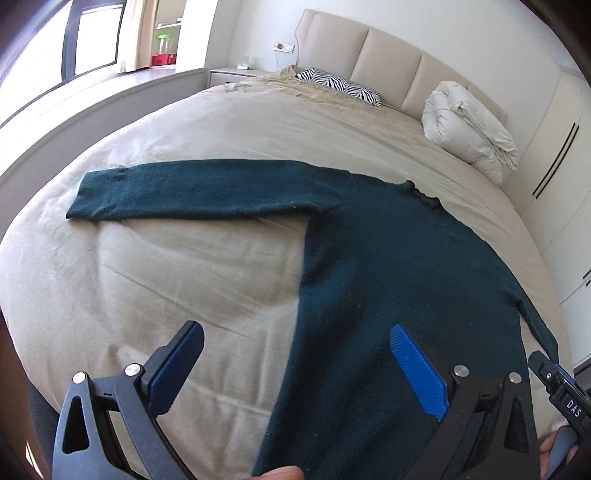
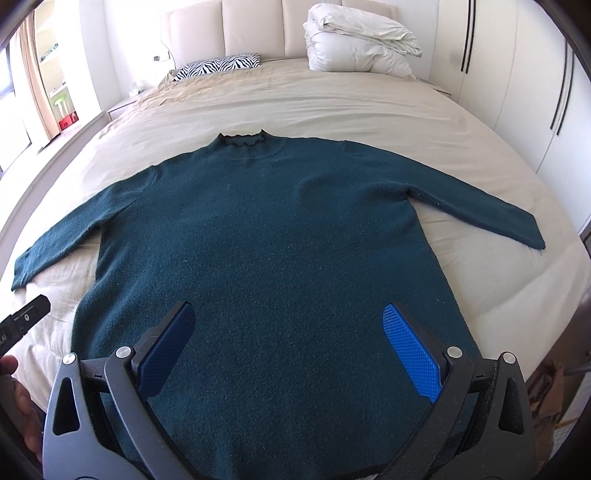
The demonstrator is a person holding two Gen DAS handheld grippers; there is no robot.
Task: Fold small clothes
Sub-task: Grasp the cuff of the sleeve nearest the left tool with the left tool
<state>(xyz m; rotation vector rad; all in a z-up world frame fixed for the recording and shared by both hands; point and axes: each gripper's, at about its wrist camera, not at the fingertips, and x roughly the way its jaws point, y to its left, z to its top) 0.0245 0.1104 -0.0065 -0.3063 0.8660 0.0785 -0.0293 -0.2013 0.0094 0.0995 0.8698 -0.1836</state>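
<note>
Mid-frame on beige bed sheet (image 2: pixel 332 107): dark teal knit sweater (image 2: pixel 280 236) flat, sleeves out. Left tool (image 1: pixel 295 373) spread wide, right tool (image 2: pixel 288 350) likewise, both empty.

- A big bed (image 2: pixel 332 107) fills the room, with a beige cover that has some wrinkles.
- A padded cream headboard (image 2: pixel 251 29) stands at the far end, against a white wall.
- A zebra-striped pillow (image 2: pixel 218 65) lies near the headboard.
- A white duvet (image 2: pixel 354 40) is folded in a puffy heap beside it.
- Tall white wardrobe doors (image 2: pixel 517 85) with dark handles run along one side.
- A window (image 1: pixel 94 38) with a dark frame and a light curtain (image 1: pixel 136 33) lets in bright daylight.
- A small nightstand (image 1: pixel 231 75) sits by the bed.
</note>
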